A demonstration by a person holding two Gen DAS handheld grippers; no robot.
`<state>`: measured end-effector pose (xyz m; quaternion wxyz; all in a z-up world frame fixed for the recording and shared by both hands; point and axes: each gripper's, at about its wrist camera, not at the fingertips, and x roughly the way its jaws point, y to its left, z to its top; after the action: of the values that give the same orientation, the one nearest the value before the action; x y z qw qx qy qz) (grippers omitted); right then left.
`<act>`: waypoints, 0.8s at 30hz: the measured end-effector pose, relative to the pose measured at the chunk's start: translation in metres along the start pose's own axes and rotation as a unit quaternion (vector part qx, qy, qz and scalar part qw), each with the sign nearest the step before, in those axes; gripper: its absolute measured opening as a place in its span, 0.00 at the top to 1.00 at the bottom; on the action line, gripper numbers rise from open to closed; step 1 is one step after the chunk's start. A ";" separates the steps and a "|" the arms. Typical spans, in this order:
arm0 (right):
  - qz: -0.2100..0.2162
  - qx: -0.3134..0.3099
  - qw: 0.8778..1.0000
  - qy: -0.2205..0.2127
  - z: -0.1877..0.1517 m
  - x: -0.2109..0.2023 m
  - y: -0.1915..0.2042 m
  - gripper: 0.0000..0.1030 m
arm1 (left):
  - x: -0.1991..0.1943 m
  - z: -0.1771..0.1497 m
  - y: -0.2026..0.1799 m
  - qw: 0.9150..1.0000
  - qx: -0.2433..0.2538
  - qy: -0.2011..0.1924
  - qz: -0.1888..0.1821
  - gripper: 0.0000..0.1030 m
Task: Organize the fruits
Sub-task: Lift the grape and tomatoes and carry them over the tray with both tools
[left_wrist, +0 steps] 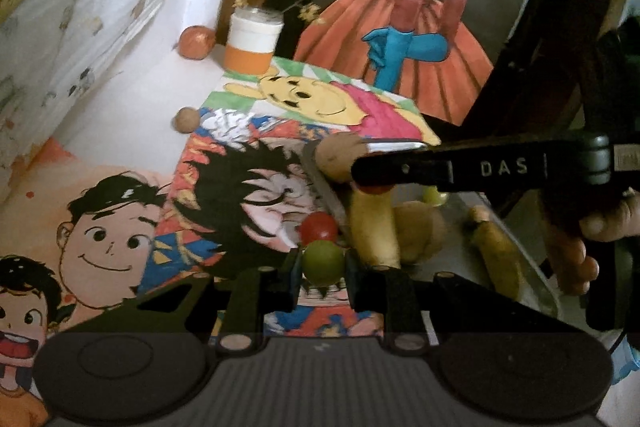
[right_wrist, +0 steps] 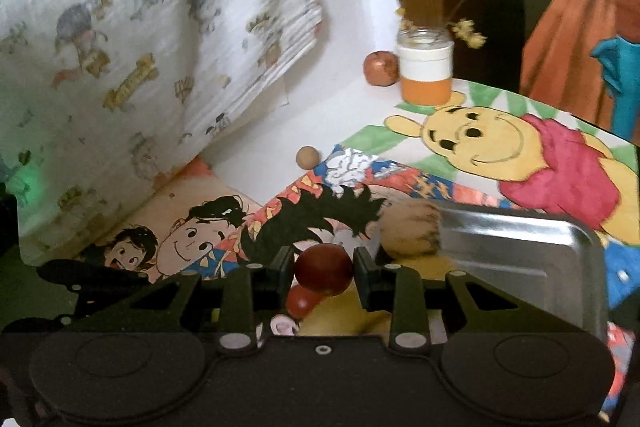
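Work is proceeding midway: left gripper is clamping a green fruit, right gripper is clamping a dark red fruit, while several fruits are already sitting in the metal tray and two round ones are awaiting collection on the table.

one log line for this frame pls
left tool: shut on green fruit | right tool: shut on red fruit | tray: fruit inside

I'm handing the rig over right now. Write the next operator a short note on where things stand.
Left gripper: shut on a small round green fruit.
Right gripper: shut on a dark red round fruit.
The shiny metal tray holds a yellow banana and other fruits.
Still loose: a small tan ball-like fruit and an orange-brown round fruit beside the orange-and-white jar.
Left: place both held fruits, then gather the loose ones.
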<state>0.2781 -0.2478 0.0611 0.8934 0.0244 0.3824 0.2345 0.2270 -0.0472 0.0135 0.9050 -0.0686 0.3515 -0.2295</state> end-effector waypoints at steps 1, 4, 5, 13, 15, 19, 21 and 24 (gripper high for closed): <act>-0.002 0.005 1.000 -0.003 -0.004 -0.007 -0.002 0.67 | -0.001 -0.001 -0.005 1.000 0.003 -0.001 -0.003 0.76; -0.013 0.018 1.000 -0.009 -0.017 -0.025 -0.008 0.67 | -0.002 -0.003 -0.020 1.000 0.015 -0.001 -0.014 0.76; -0.017 0.021 1.000 -0.010 -0.022 -0.031 -0.010 0.67 | -0.002 -0.004 -0.026 1.000 0.018 0.000 -0.018 0.76; -0.056 0.060 0.996 -0.020 -0.067 -0.080 -0.031 0.67 | 0.010 -0.015 -0.063 0.998 0.047 0.020 -0.035 0.76; -0.066 0.066 0.995 -0.021 -0.078 -0.090 -0.034 0.67 | 0.013 -0.018 -0.070 0.998 0.053 0.025 -0.035 0.76; -0.082 0.080 0.993 -0.025 -0.099 -0.105 -0.039 0.67 | 0.021 -0.024 -0.080 0.997 0.057 0.038 -0.030 0.76; -0.087 0.091 0.992 -0.027 -0.109 -0.110 -0.041 0.67 | 0.024 -0.027 -0.083 0.997 0.060 0.044 -0.025 0.76; -0.094 0.103 0.990 -0.030 -0.122 -0.117 -0.043 0.67 | 0.026 -0.030 -0.086 0.996 0.063 0.052 -0.022 0.76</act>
<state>0.1407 -0.3541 0.0443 0.9152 0.0868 0.3784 0.1083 0.1919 -0.1341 -0.0003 0.8828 -0.0074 0.3817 -0.2738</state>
